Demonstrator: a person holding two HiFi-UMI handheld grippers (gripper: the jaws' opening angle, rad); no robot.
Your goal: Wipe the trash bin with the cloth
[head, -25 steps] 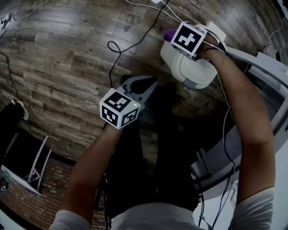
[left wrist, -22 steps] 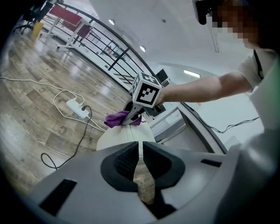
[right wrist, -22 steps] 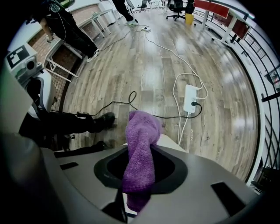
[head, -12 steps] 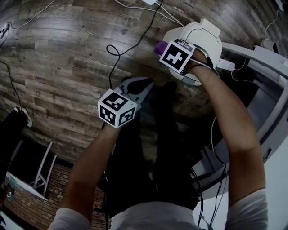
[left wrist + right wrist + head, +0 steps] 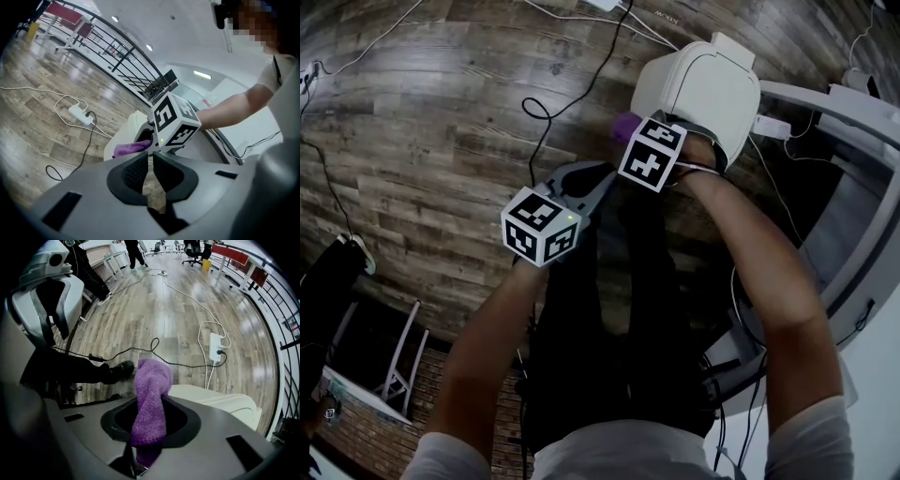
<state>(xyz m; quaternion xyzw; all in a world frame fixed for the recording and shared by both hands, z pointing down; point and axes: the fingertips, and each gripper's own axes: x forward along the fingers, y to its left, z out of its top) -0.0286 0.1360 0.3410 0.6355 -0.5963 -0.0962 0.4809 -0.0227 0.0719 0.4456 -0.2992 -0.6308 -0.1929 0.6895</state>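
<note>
The white trash bin (image 5: 703,89) stands on the wood floor at the upper right of the head view. My right gripper (image 5: 636,137) points straight down at the bin's near left edge, shut on a purple cloth (image 5: 625,127) that sticks out beside its marker cube. In the right gripper view the cloth (image 5: 152,394) hangs out of the jaws, with the bin's lid (image 5: 220,401) just behind. My left gripper (image 5: 598,178) hovers left of the bin, apart from it. Its jaws (image 5: 151,157) are shut with nothing between them, and the cloth (image 5: 131,147) and bin (image 5: 136,124) lie ahead.
Black and white cables (image 5: 539,112) cross the floor, and a power strip (image 5: 216,347) lies beyond the bin. A white curved desk (image 5: 834,131) runs along the right. The person's dark-trousered legs (image 5: 628,281) stand just before the bin. A folding frame (image 5: 394,366) is at lower left.
My right gripper has carried the cloth across the bin's lid, from its far side to its near left edge. The left gripper has hardly moved.
</note>
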